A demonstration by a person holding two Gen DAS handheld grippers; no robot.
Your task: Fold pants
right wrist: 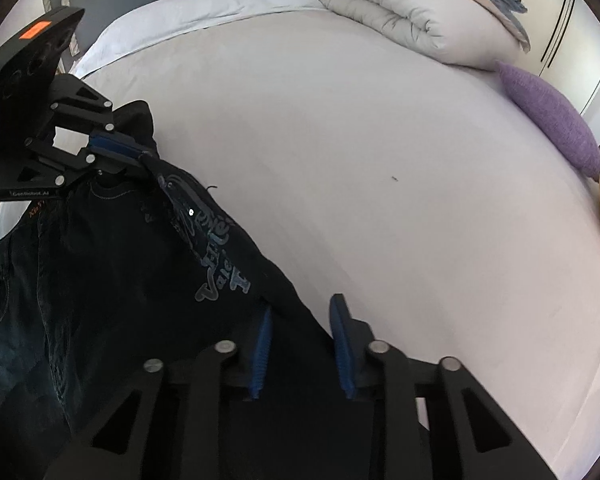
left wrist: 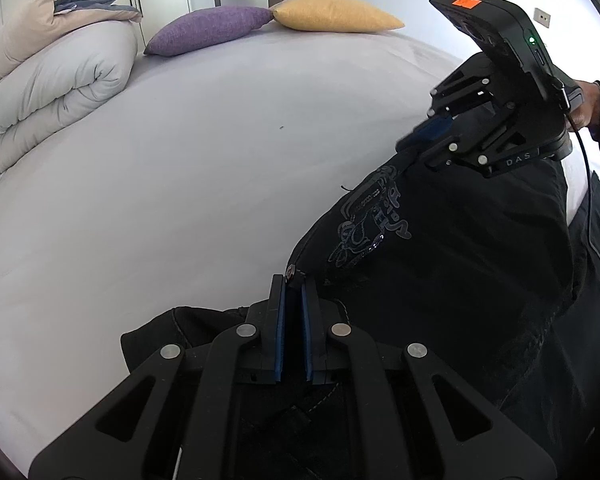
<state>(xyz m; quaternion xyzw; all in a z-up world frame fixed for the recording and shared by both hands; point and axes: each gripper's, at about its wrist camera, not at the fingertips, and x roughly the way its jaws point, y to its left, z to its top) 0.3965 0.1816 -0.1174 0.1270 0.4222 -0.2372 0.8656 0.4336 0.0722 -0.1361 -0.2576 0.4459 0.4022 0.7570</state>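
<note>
Looking at it now, the pants (right wrist: 112, 280) hang between my two tools over the bed (right wrist: 380, 200), top edge running from the left tool (right wrist: 148, 156) across to the right tool (right wrist: 304, 312). Left tool is clamped shut on one corner; right one has fabric between its pads (right wrist: 342, 344), but they're not squeezing yet. Next move probably hinges on that edge staying taut.

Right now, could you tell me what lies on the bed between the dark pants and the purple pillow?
Only bare grey sheet with one tiny dark speck lies between the pants and the purple pillow, clearest in the right wrist view.
</note>
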